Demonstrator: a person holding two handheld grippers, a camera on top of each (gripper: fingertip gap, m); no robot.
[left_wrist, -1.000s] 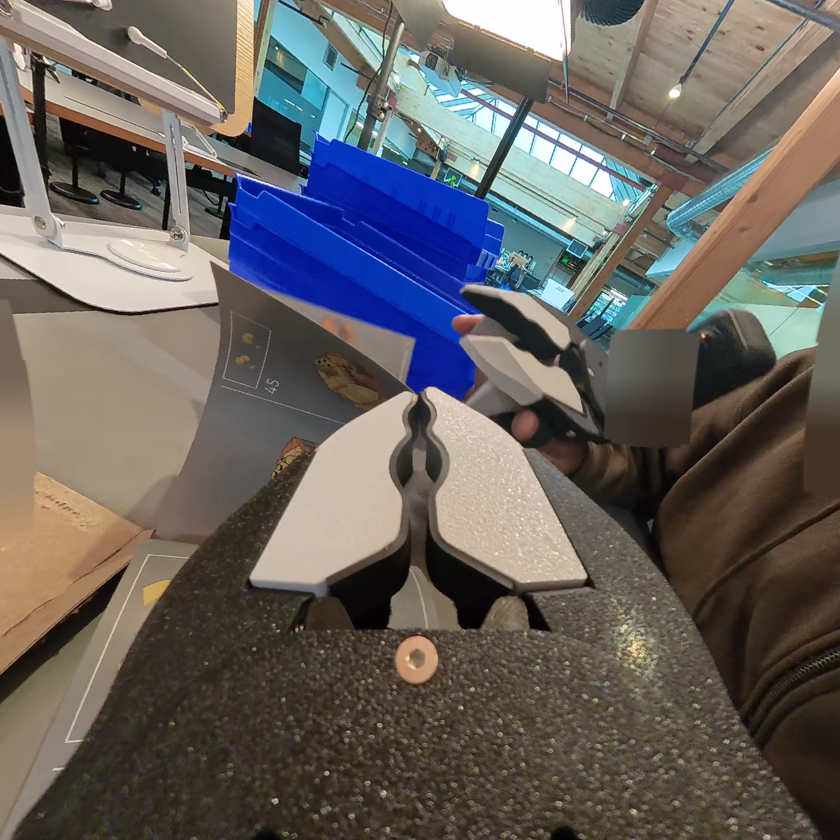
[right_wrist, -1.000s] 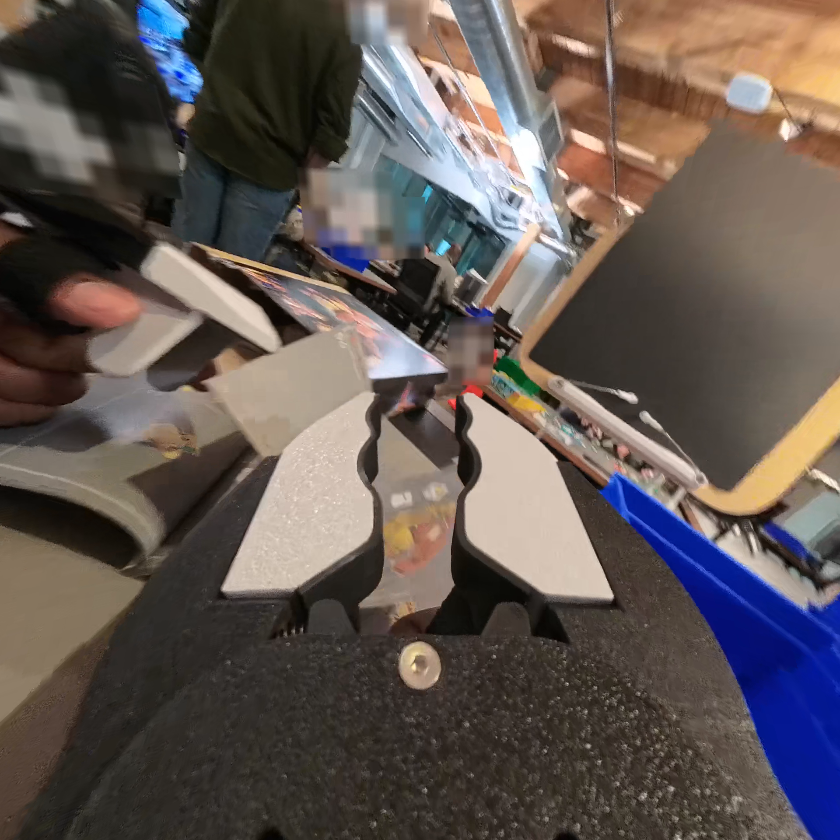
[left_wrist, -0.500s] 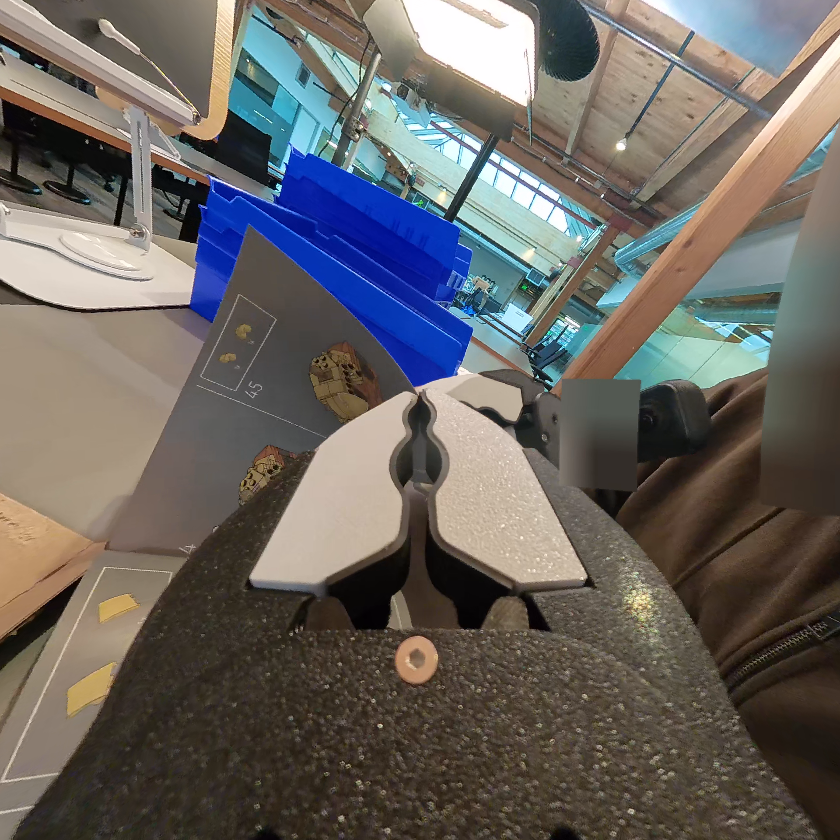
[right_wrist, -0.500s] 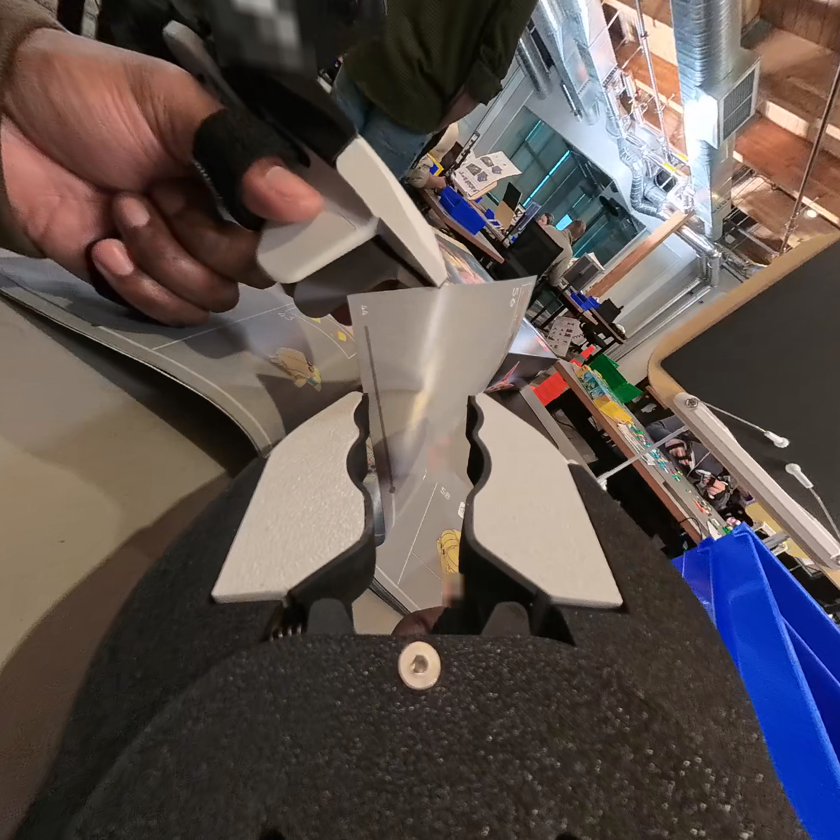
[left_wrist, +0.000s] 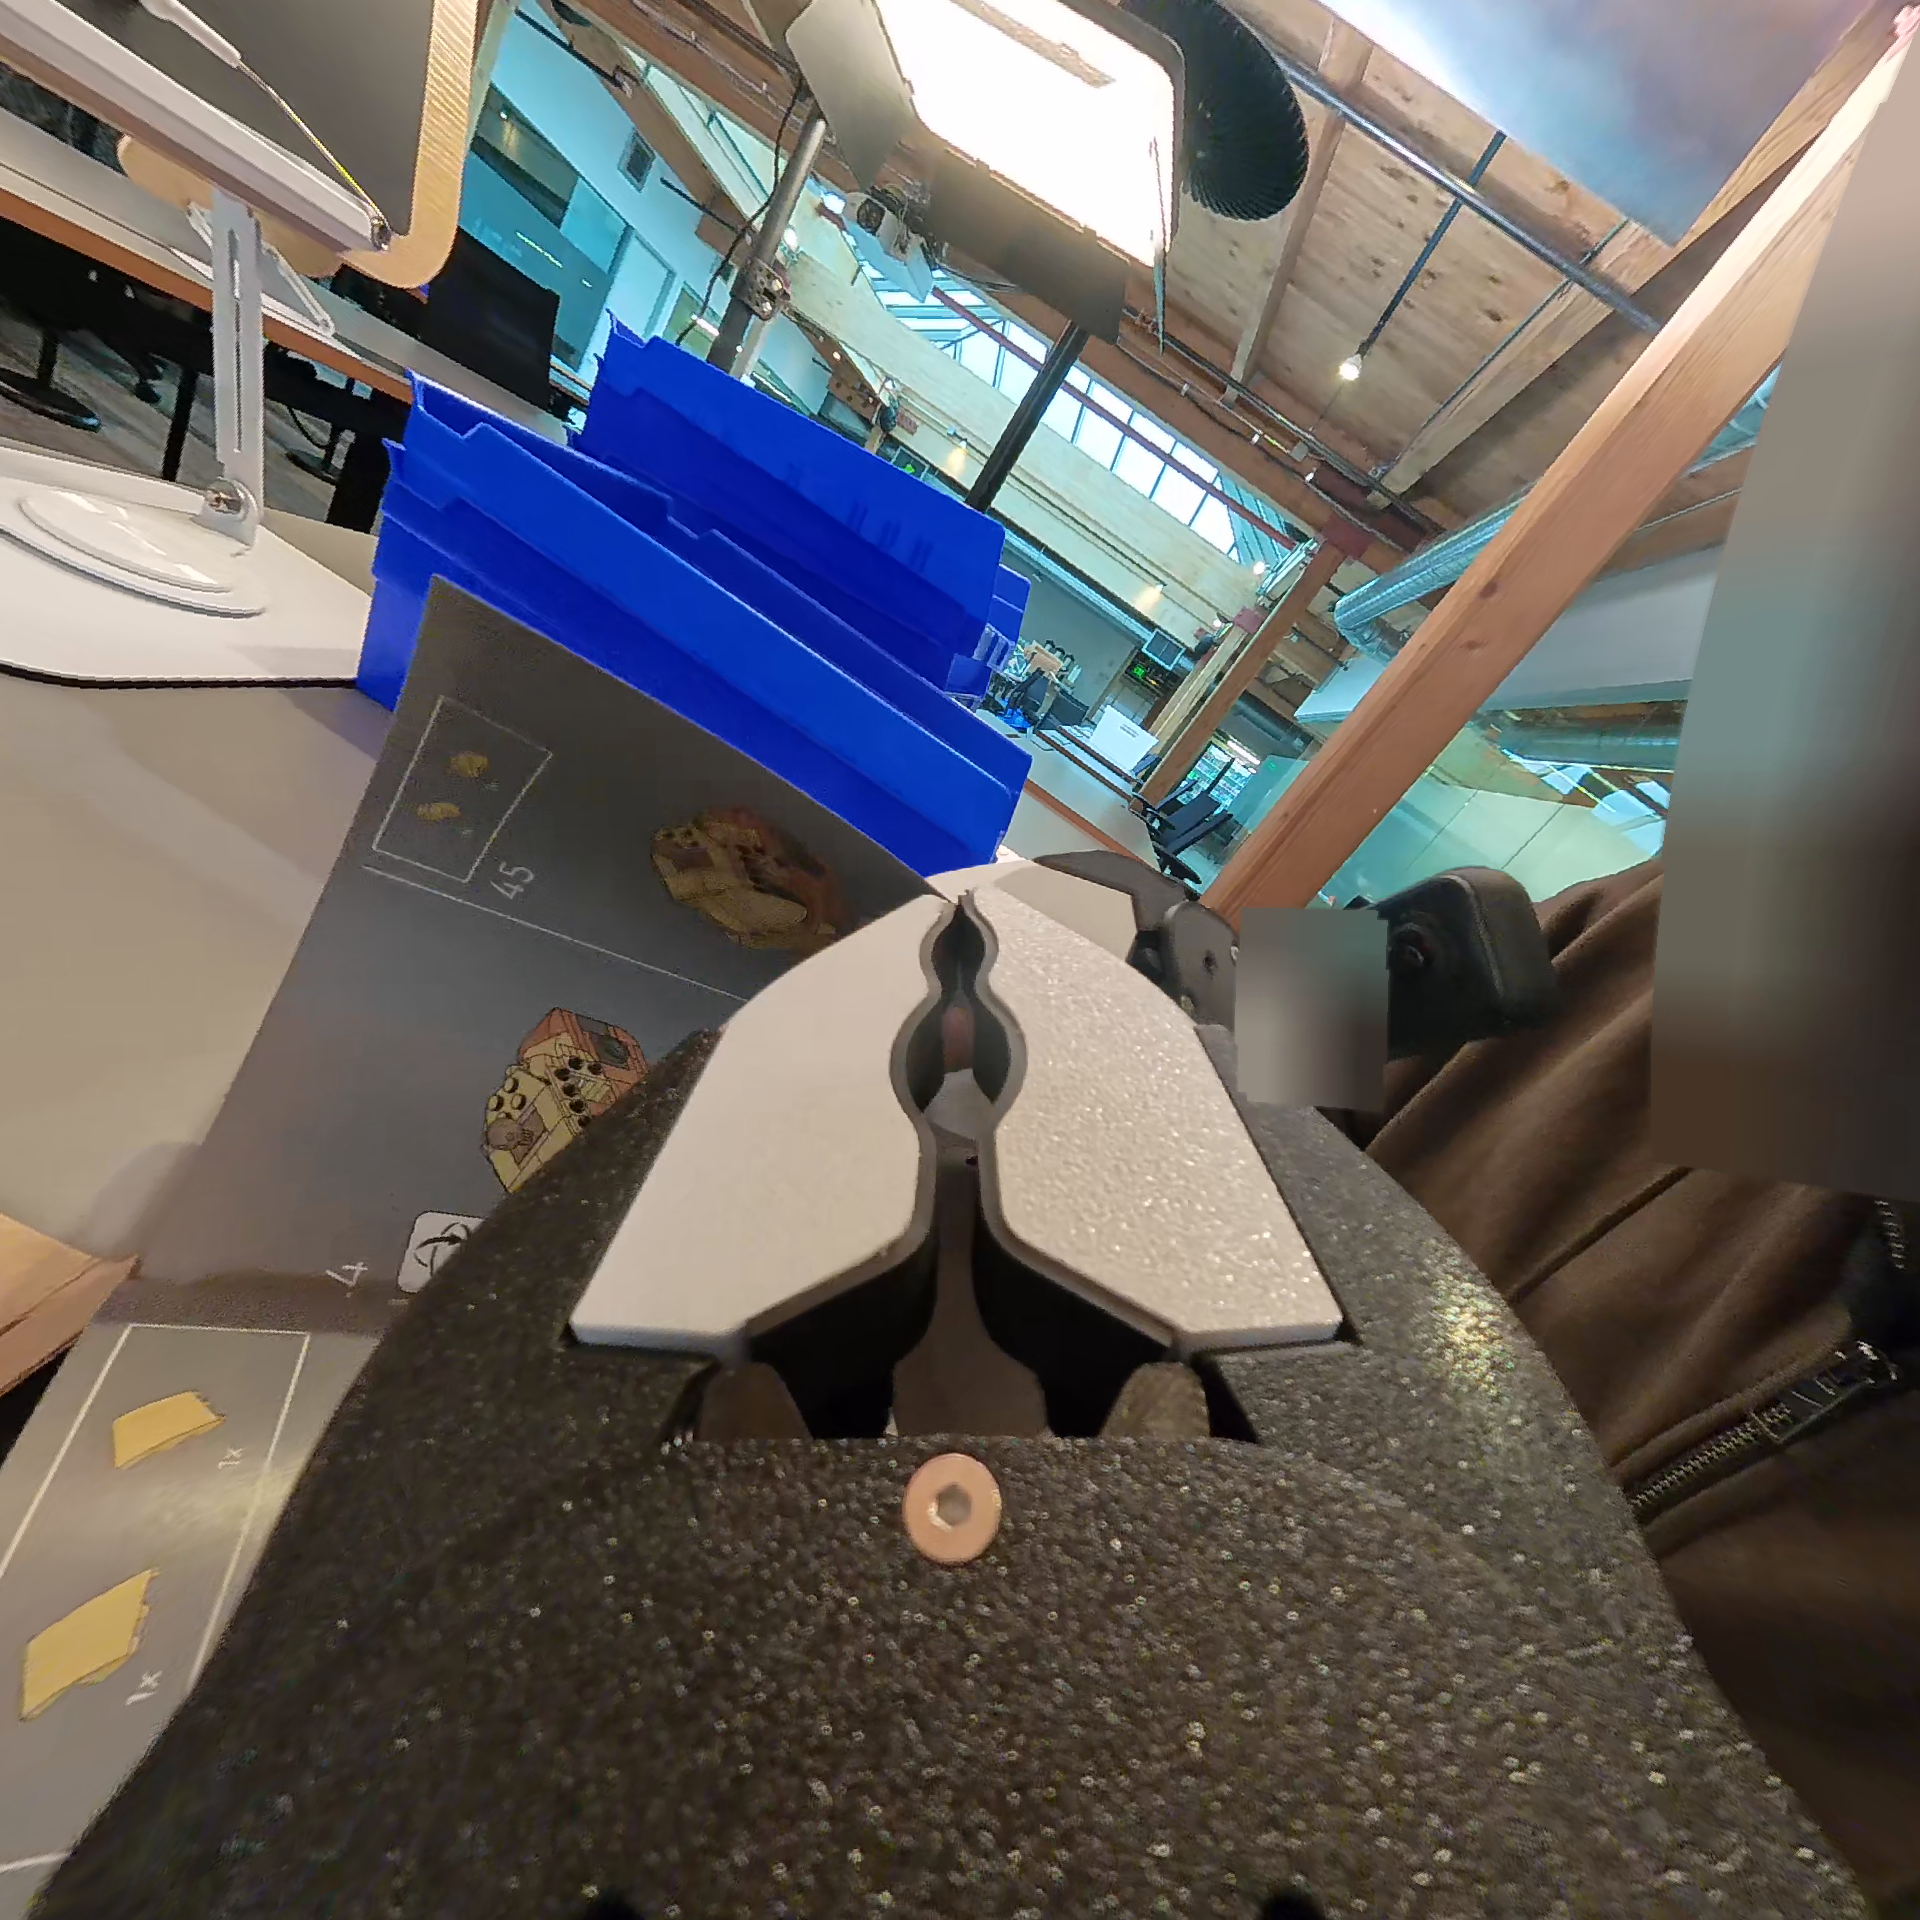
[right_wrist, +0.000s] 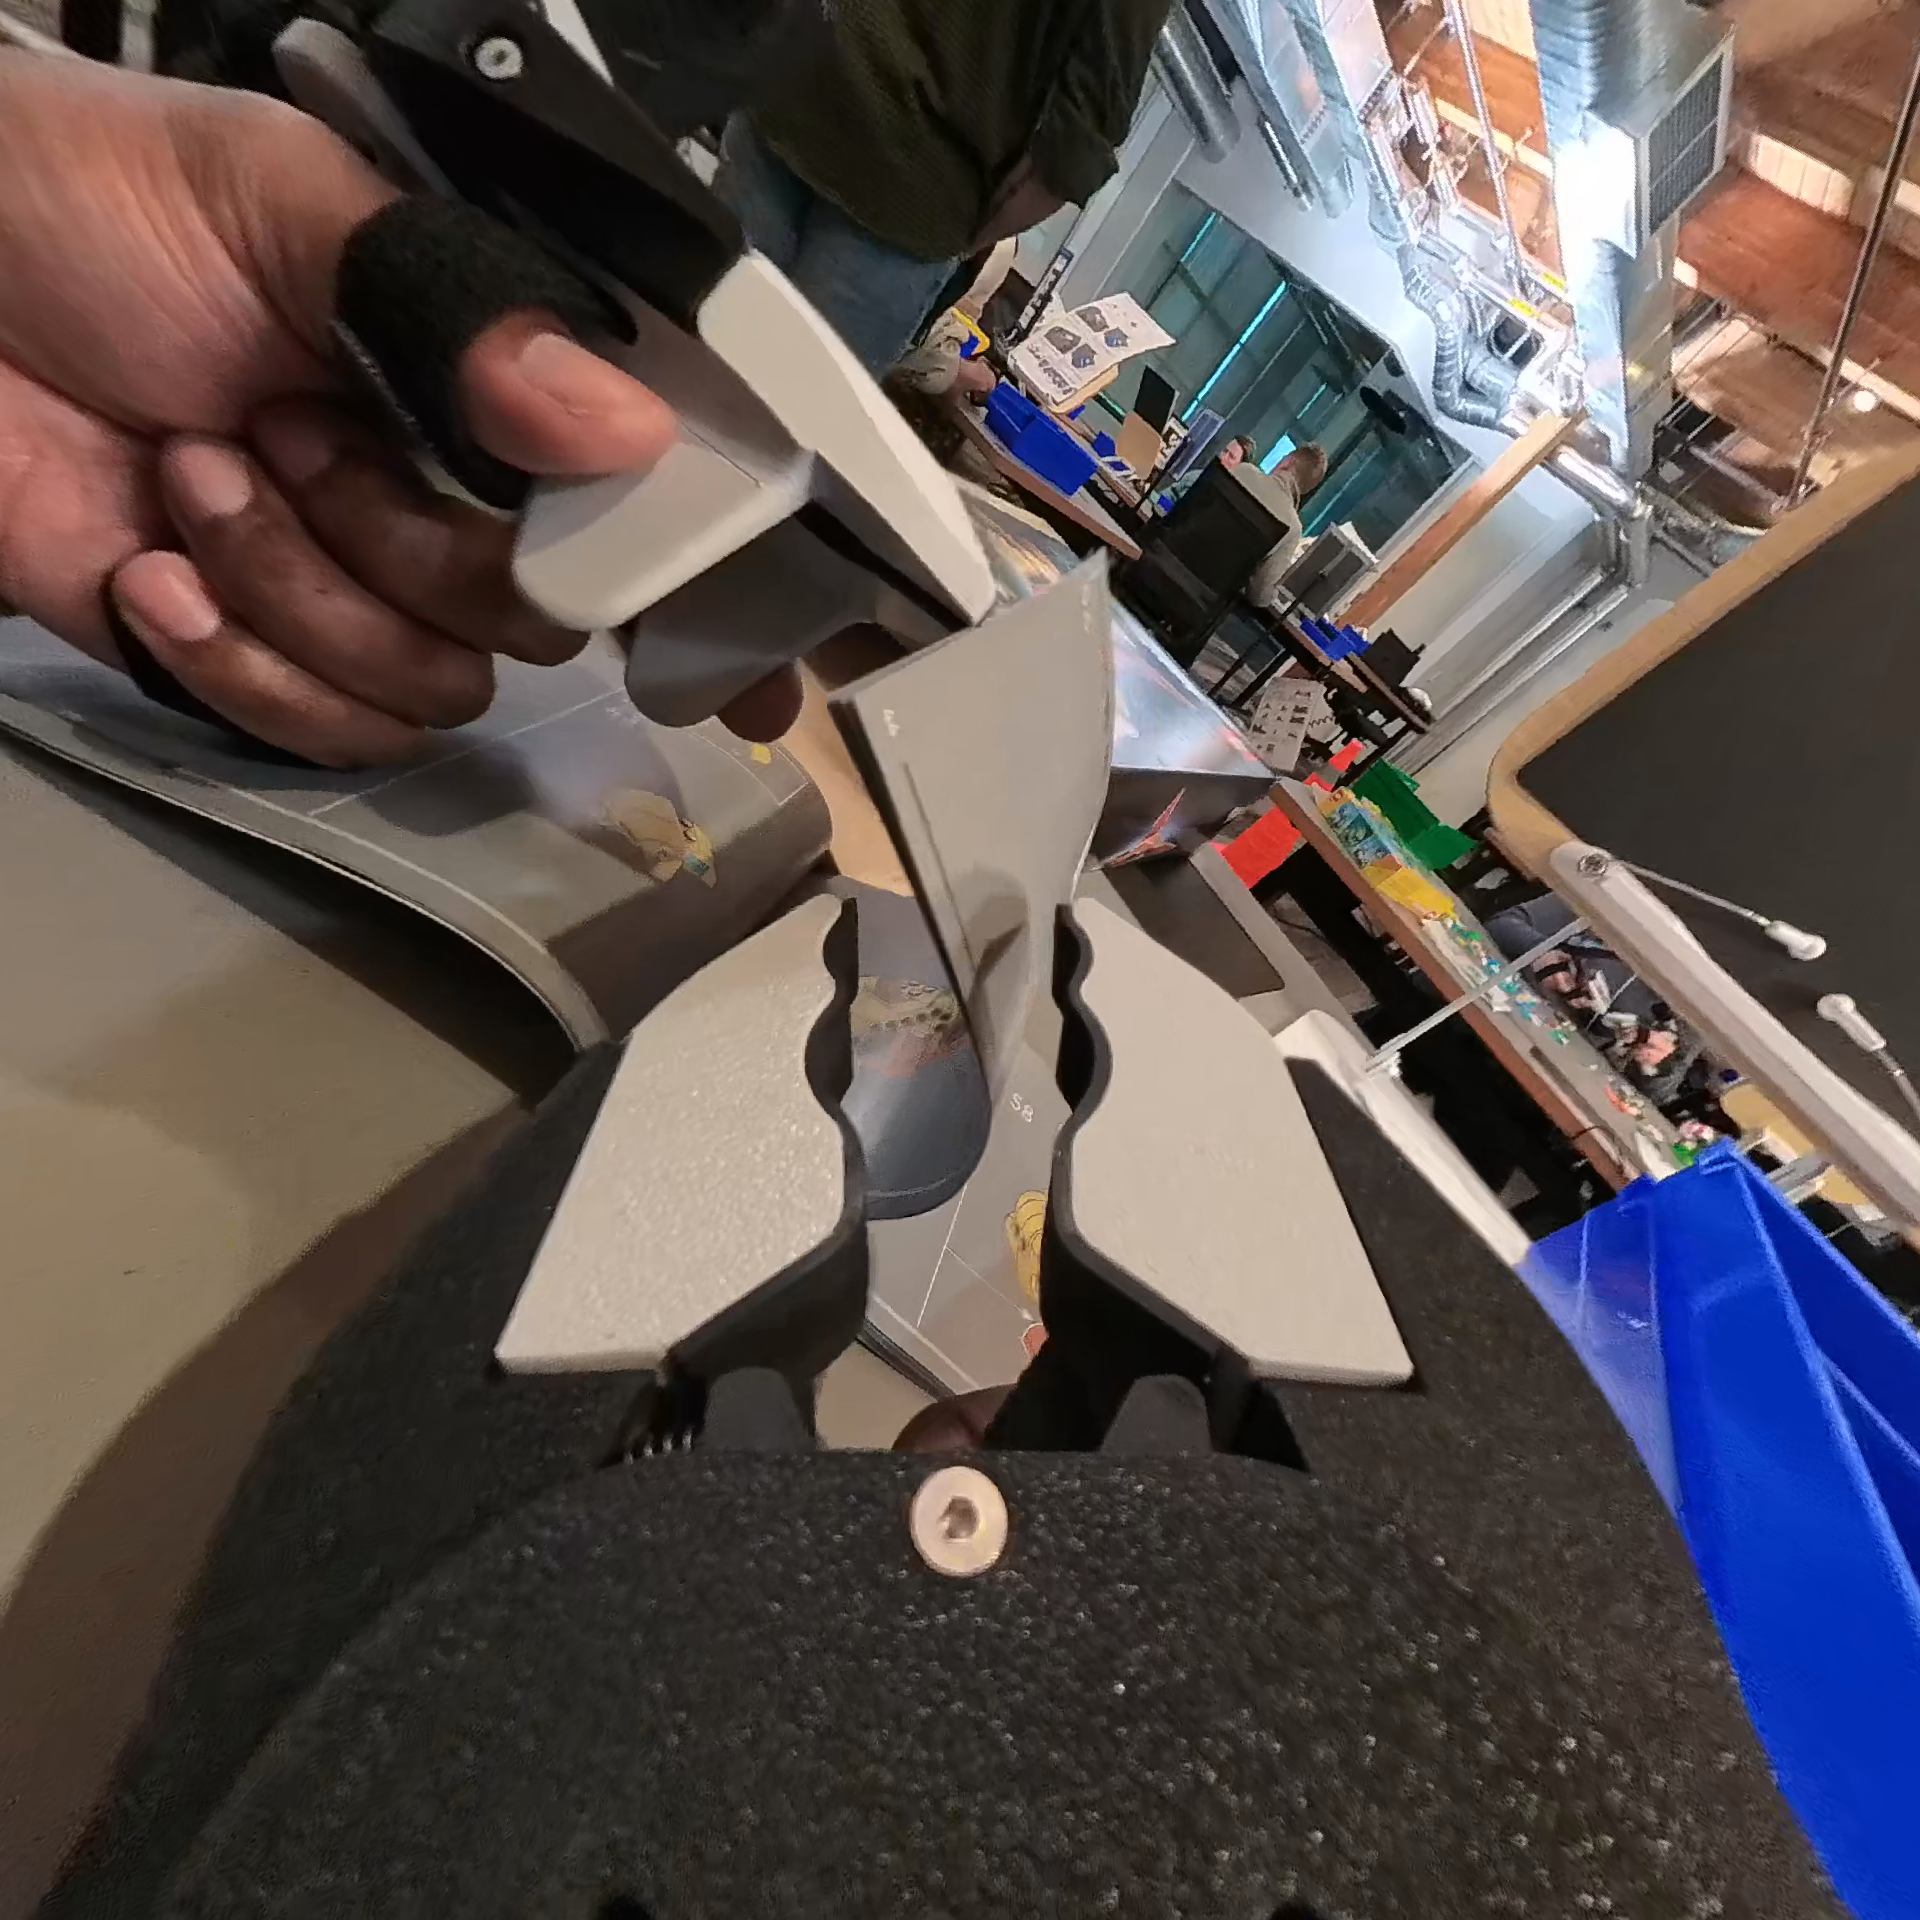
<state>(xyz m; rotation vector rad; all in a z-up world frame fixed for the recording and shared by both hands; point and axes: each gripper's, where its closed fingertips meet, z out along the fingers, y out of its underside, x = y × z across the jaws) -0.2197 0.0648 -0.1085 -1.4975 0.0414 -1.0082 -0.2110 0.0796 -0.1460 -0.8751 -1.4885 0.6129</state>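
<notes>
The left gripper (right_wrist: 966, 613), fingers together, pinches a raised grey glossy booklet page (right_wrist: 997, 790) by its top corner; the right gripper (right_wrist: 961, 940) stands apart around that page's lower edge, pads not pressing. The thin page looks floppy and tearable, best held near an edge.

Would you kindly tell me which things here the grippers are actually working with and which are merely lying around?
In use: left gripper, shut on the raised page; right gripper, open, with that page between its fingers; booklet.
Lying about: blue bins; white stand; cardboard.
</notes>
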